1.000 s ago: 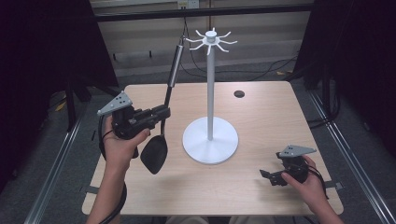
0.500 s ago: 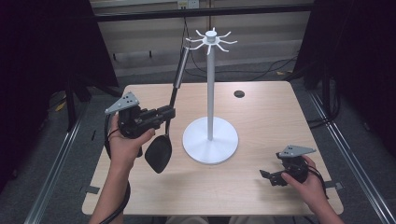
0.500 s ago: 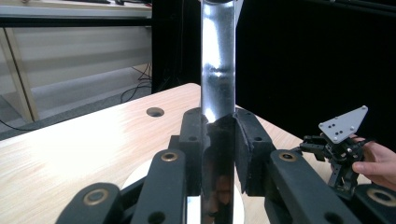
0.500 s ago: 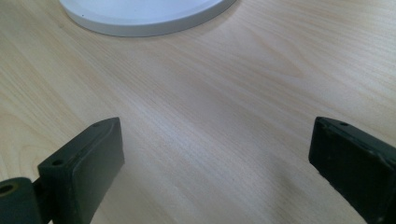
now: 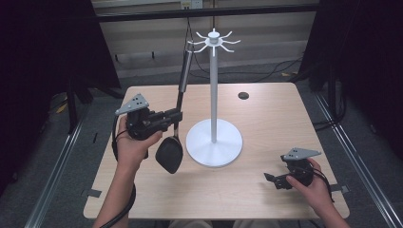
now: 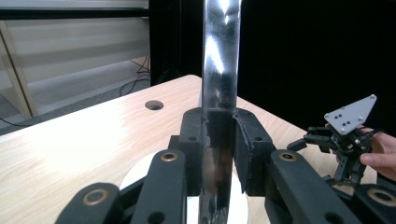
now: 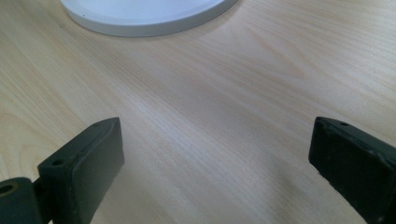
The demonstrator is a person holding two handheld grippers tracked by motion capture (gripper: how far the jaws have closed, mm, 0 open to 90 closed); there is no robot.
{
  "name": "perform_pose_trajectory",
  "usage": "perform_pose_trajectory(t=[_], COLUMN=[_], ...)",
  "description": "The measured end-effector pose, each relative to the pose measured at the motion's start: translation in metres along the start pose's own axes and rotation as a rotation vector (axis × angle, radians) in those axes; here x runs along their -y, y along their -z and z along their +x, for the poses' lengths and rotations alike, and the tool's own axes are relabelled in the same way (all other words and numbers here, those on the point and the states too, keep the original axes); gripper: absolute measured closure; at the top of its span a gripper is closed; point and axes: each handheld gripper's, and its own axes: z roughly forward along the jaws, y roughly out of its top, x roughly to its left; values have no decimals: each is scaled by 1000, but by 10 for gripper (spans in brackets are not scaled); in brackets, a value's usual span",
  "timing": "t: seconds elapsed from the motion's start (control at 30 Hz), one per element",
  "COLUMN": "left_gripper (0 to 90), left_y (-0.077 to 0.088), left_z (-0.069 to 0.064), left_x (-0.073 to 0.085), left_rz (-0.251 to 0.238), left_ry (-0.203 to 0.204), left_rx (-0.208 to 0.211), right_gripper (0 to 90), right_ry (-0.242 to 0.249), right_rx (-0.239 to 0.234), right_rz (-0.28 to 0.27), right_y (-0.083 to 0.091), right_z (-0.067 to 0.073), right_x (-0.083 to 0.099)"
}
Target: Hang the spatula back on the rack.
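Jaws of the left gripper [image 5: 175,115] are clamped on the shiny metal handle of a long black-bowled ladle [image 5: 177,114], seen from the high view above the left half of the light wooden worktop [image 5: 266,118]. Its handle tilts up toward the hooks of the tall white hanging stand with a round base [image 5: 214,141]; whether its tip touches a hook is hard to tell. Its bowl hangs just left of the base. The right gripper [image 5: 272,179] rests low at the near right corner, held by the right hand [image 5: 313,187].

From the left gripper view, both jaws press the handle [image 6: 219,93], with the right gripper [image 6: 329,151] beyond.

From the right gripper view, the jaws stand wide apart over bare worktop [image 7: 224,112], the white base [image 7: 144,16] ahead.
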Motion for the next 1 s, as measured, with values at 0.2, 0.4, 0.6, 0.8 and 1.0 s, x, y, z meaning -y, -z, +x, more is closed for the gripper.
perform_pose_trajectory(t=[0.2, 0.4, 0.6, 0.8, 1.0], left_gripper=[749, 750, 747, 747, 744], left_y=[-10, -19, -24, -28, -29], left_z=[0, 0, 1, 2, 2], left_x=[0, 0, 0, 1, 1], left_rz=[24, 30, 27, 22, 17], left_ry=[-11, -7, -3, 1, -7], left_rx=[-3, -1, 6, 3, -3], right_gripper=[28, 28, 28, 28, 28], right_ry=[1, 6, 3, 4, 4], right_rx=[1, -2, -3, -5, -4], right_rz=[0, -2, -1, 3, 2], right_y=[0, 0, 0, 0, 0], right_z=[0, -1, -1, 0, 0], right_x=[0, 1, 1, 1, 1])
